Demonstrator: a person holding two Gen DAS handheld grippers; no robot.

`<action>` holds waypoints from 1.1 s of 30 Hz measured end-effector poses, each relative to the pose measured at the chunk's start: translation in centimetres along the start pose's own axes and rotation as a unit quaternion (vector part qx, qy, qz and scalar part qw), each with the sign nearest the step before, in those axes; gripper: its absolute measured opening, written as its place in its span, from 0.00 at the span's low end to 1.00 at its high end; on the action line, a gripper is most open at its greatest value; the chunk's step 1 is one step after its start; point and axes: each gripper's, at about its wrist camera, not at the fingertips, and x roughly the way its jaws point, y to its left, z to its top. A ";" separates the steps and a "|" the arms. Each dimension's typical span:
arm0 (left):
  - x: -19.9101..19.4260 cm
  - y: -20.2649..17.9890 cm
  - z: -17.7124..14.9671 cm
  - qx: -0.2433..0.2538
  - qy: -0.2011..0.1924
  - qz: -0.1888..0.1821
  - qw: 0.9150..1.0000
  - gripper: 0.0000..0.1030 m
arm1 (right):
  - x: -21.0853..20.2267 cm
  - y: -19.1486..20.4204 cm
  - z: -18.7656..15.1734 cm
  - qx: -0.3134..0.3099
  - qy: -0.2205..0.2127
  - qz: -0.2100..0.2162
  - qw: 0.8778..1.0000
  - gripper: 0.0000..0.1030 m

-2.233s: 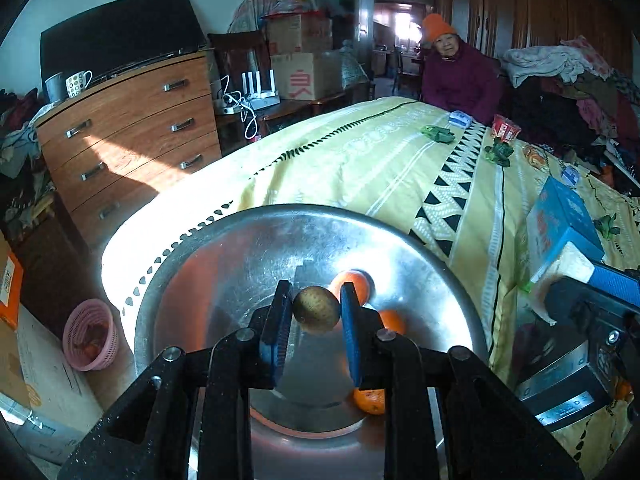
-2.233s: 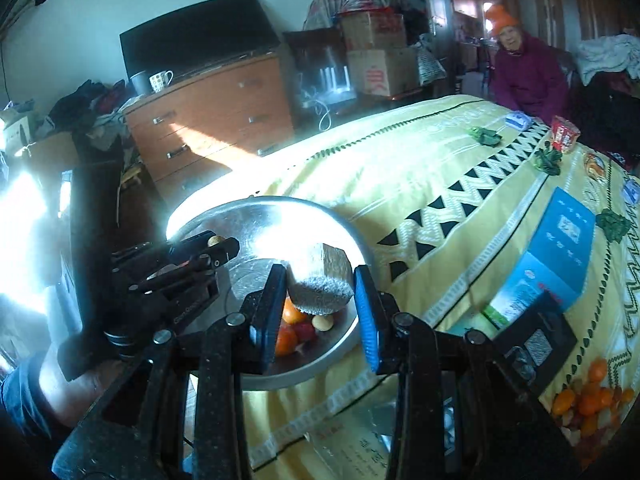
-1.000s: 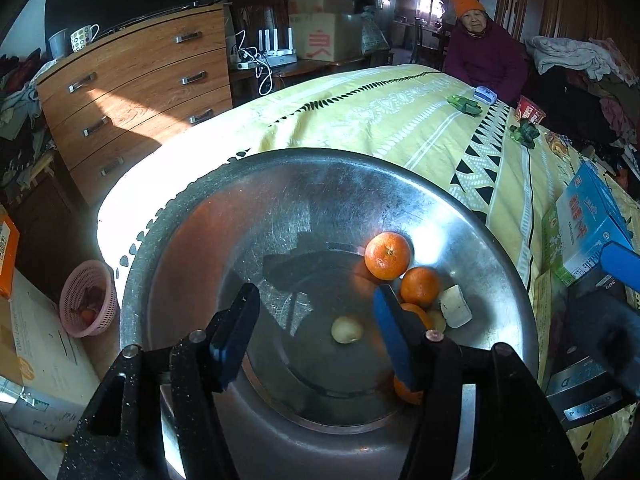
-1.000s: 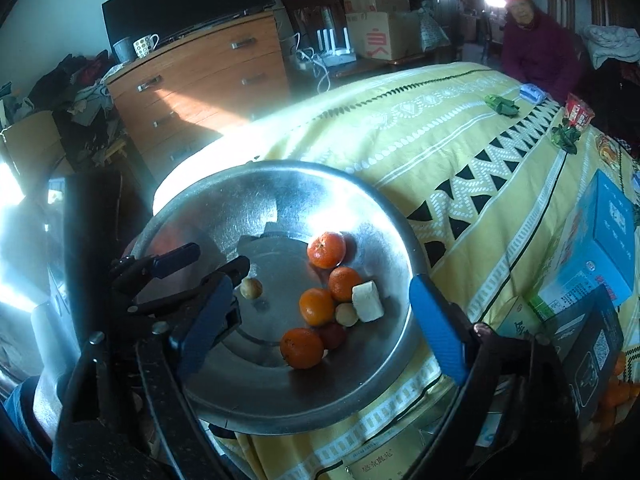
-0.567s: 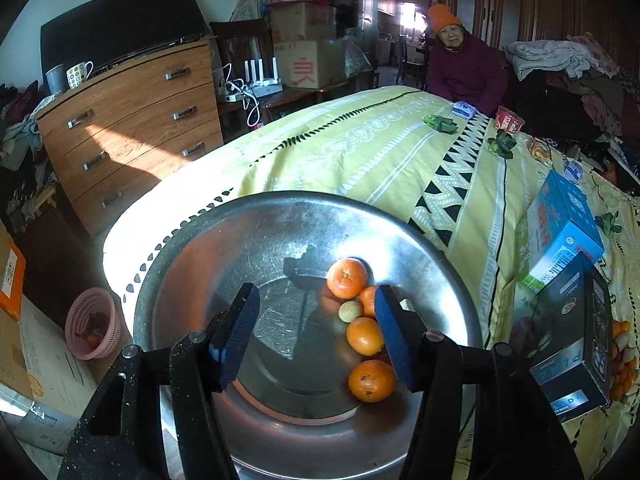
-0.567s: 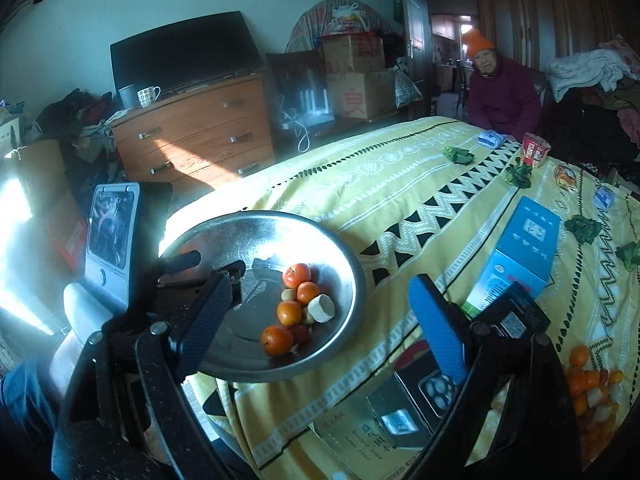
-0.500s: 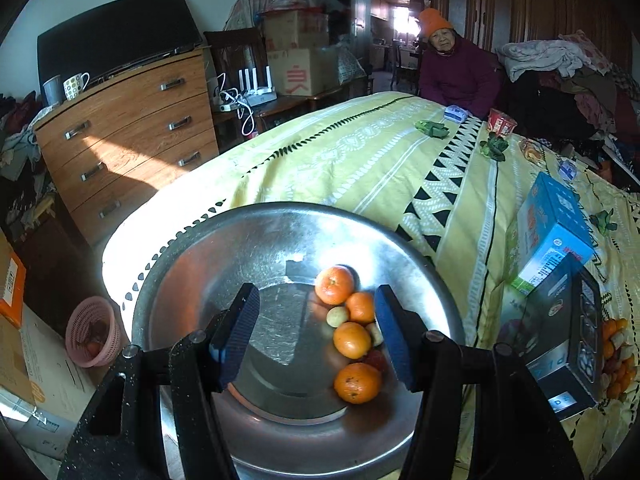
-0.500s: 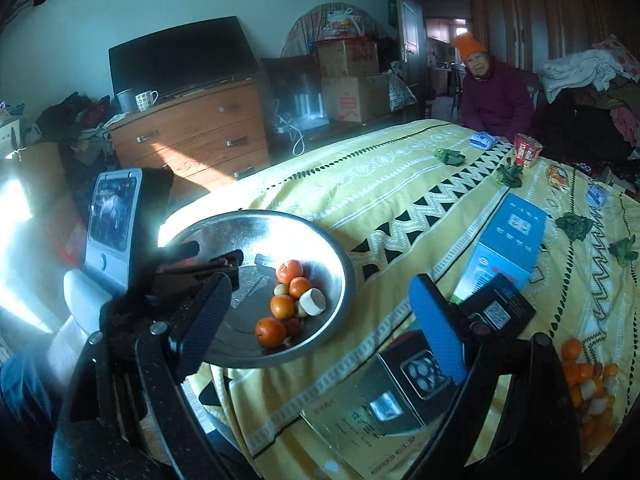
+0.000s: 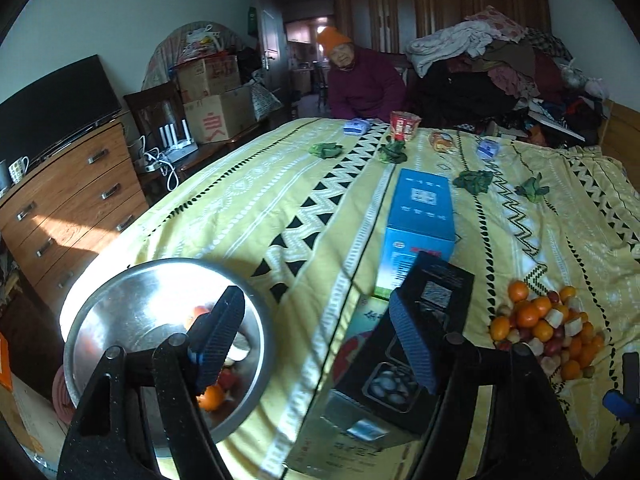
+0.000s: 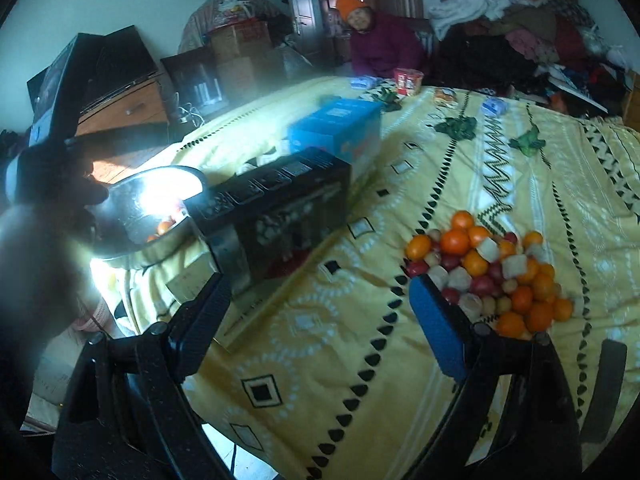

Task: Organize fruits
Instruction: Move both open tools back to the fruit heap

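Observation:
A steel bowl (image 9: 120, 300) holding several oranges and small fruits sits at the bed's near left corner; it also shows in the right wrist view (image 10: 132, 200). A pile of oranges, red fruits and pale chunks (image 9: 548, 324) lies on the yellow bedspread at the right, and fills the right wrist view's right side (image 10: 488, 268). My left gripper (image 9: 316, 340) is open and empty, held above the bowl's right rim and the boxes. My right gripper (image 10: 320, 320) is open and empty, its right finger (image 10: 436, 320) just short of the pile.
A black box (image 9: 404, 344) and a blue box (image 9: 420, 220) lie between bowl and pile, atop a flat printed box (image 9: 360, 320). Green leafy bits (image 9: 472, 180) and snack packets (image 9: 404, 124) dot the far bedspread. A person (image 9: 360, 80) sits beyond the bed. A dresser (image 9: 68, 208) stands left.
Both grippers let go of their fruit into the bowl, opened wide, then drew back and swung right, away from the bowl toward the fruit pile.

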 end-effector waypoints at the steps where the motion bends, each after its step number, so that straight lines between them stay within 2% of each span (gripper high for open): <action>1: 0.0 -1.0 0.1 0.006 0.000 -0.004 1.000 0.74 | -0.1 -0.7 -0.5 0.007 0.004 -0.003 1.000 0.88; 4: -0.4 -3.6 0.4 0.020 0.002 -0.021 1.000 0.74 | -0.3 -3.0 -2.0 0.038 0.017 -0.008 0.999 0.88; 6: -0.8 -5.0 1.8 0.029 -0.003 -0.034 0.999 0.74 | -0.5 -4.2 -3.0 0.054 0.023 -0.011 0.998 0.88; 9: -3.7 -5.7 5.5 0.014 -0.059 -0.048 0.997 0.74 | -1.0 -5.7 -4.3 0.072 0.027 -0.018 0.997 0.88; 10: -4.7 -5.8 6.5 0.004 -0.078 -0.054 0.995 0.77 | -1.3 -6.3 -4.6 0.077 0.025 -0.022 0.996 0.88; 11: -5.5 -5.9 7.3 -0.003 -0.093 -0.058 0.994 0.85 | -1.7 -6.9 -4.8 0.082 0.021 -0.026 0.996 0.88; 12: -6.2 -6.1 7.7 -0.009 -0.108 -0.062 0.992 0.90 | -2.1 -7.4 -5.0 0.088 0.015 -0.029 0.996 0.88; 13: -6.5 -6.5 7.7 -0.010 -0.114 -0.064 0.991 0.94 | -2.4 -8.0 -5.3 0.092 0.011 -0.034 0.995 0.88; 14: -6.3 -7.2 7.2 -0.005 -0.113 -0.069 0.991 0.94 | -2.6 -8.7 -5.8 0.094 0.010 -0.043 0.995 0.88; 18: -2.8 -11.0 2.5 0.046 -0.041 -0.092 0.994 0.94 | -2.5 -11.7 -8.4 0.119 0.027 -0.069 0.990 0.88; 21: 0.5 -13.6 -2.2 0.063 0.029 -0.133 0.989 0.93 | -2.3 -13.4 -10.1 0.125 0.033 -0.085 0.988 0.88; 23: 2.2 -15.7 -5.2 0.078 0.065 -0.142 0.985 0.87 | -2.1 -14.2 -10.8 0.121 0.036 -0.091 0.988 0.88; 25: 3.2 -17.3 -7.4 0.102 0.093 -0.139 0.981 0.84 | -1.9 -15.1 -11.5 0.111 0.035 -0.104 0.988 0.88; 28: 3.4 -19.5 -9.4 0.133 0.105 -0.128 0.977 0.84 | -1.7 -16.4 -12.6 0.113 0.034 -0.114 0.987 0.88; 31: 3.0 -20.3 -9.7 0.139 0.095 -0.113 0.979 0.84 | -1.1 -17.1 -13.8 0.107 0.033 -0.125 0.986 0.88; 33: 2.7 -20.7 -9.5 0.142 0.085 -0.107 0.980 0.84 | 0.0 -17.9 -14.5 0.116 0.048 -0.130 0.984 0.88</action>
